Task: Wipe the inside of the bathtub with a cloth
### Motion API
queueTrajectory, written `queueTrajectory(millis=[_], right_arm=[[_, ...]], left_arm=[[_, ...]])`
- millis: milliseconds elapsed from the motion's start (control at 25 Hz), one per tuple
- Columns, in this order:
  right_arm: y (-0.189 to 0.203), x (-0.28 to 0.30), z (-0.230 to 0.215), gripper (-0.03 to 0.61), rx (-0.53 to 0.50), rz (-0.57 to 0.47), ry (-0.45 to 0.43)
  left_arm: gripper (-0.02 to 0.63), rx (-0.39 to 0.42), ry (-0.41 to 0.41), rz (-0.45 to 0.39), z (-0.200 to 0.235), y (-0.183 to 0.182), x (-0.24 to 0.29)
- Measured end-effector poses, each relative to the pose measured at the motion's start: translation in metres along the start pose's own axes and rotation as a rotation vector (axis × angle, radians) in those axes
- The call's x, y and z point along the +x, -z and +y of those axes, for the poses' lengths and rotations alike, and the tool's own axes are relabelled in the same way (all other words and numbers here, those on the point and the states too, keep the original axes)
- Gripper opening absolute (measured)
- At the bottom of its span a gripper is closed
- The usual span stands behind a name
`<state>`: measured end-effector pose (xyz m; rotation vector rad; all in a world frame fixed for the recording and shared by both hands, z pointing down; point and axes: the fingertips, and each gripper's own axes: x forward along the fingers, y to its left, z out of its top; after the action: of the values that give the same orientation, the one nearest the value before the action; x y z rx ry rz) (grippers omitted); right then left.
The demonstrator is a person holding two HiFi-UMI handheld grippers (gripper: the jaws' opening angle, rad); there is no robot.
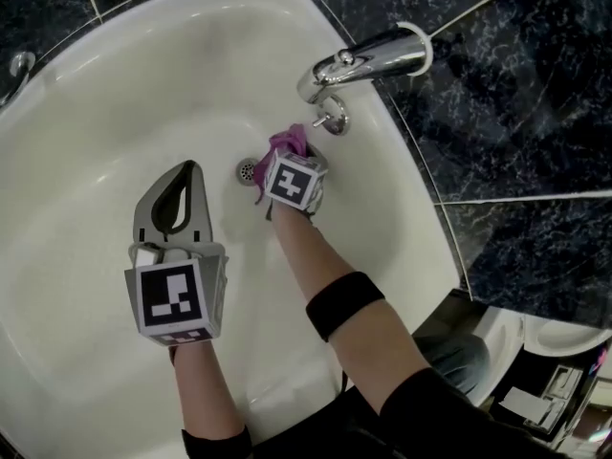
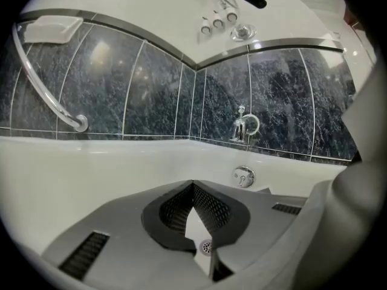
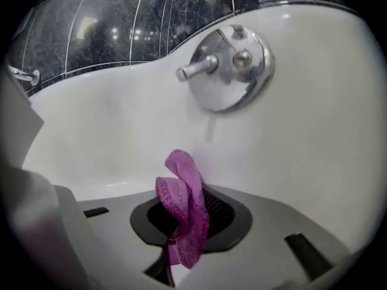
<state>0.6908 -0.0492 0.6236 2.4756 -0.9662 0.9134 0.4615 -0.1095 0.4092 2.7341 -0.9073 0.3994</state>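
– While the head view looked down into the glossy white bathtub (image 1: 143, 84), where was the pink knitted cloth (image 1: 287, 143)?
– It was pinched in the right gripper (image 1: 289, 156), low on the tub wall. That spot lay between the round metal drain (image 1: 247, 170) and the chrome overflow knob (image 1: 330, 118), under the curved chrome faucet (image 1: 373, 63). The left gripper (image 1: 188, 175) hovered apart over the tub floor, to the left of the drain.
– And the left gripper view?
– Its fingers were clenched tip to tip on nothing. Only the drain showed through the slit below the tips.
– The right gripper view?
– Its fingers were clamped on the middle of the cloth, with the folded ends sticking up free, close before the overflow knob. I could not tell whether the cloth touched the enamel.
– So how should the wipe have gone?
– I judged that the free folds needed pressing flat against the wall, followed by long overlapping strokes. The grip had to be firm so the small bunch didn't slip. Steering around the knob and drain would have kept the hard finger edges from scraping.
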Motion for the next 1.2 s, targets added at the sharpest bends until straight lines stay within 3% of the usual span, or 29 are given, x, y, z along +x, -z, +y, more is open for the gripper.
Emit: queueTrajectory(millis=[720,1000,1200], right_arm=[[0.113,0.052,0.012,0.087,-0.049,0.297,-0.002],[0.112,0.051,0.012,0.087,-0.071,0.318,-0.017],[0.071,0.026,0.024,0.087,-0.163,0.241,-0.106]], left_arm=[[0.0,0.02,0.012,0.012,-0.006,0.001,0.003],[0.0,0.005,0.017,0.016,-0.006,0.003,0.002],[0.0,0.054,0.05,0.012,-0.01,0.006,0.004]])
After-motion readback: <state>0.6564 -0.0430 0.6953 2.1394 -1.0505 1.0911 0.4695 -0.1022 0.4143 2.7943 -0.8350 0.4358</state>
